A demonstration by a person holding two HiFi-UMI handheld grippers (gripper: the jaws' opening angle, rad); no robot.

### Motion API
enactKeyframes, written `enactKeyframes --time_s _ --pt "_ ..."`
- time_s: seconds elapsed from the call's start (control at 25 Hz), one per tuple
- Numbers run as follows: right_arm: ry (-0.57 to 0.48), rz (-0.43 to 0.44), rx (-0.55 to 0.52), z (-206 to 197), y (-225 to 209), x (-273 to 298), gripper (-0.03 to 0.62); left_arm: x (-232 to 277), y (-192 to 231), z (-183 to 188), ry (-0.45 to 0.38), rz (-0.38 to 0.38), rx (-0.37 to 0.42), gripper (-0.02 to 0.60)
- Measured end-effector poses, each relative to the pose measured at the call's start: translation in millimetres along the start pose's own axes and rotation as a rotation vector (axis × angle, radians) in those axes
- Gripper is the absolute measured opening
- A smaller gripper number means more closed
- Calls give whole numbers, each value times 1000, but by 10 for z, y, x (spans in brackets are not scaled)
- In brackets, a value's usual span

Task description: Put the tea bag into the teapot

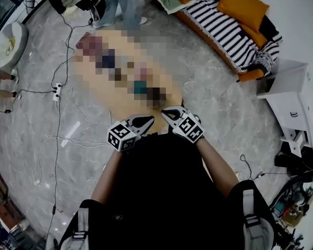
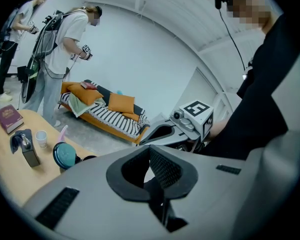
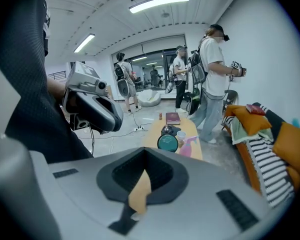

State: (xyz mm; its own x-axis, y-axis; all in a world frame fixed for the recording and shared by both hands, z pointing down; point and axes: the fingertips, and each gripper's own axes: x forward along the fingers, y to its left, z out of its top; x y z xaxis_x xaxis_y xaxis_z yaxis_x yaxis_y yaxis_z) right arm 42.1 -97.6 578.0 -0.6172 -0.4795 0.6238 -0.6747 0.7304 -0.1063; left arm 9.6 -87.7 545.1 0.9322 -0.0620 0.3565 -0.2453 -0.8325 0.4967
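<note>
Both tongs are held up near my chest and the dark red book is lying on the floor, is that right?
Not quite. The dark red book lies on the wooden table, not on the floor; the left gripper view shows it. The left tongs and right tongs are indeed held up near your chest.

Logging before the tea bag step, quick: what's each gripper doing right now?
Left grey two-jaw gripper: shut, holding nothing.
Right grey two-jaw gripper: shut, holding nothing.
</note>
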Motion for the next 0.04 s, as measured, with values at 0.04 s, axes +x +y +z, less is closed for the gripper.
enactKeyframes --time_s 0.04 --pt "0 -2 2 -13 11 -22 6 5 -19 -6 1 1 0 9"
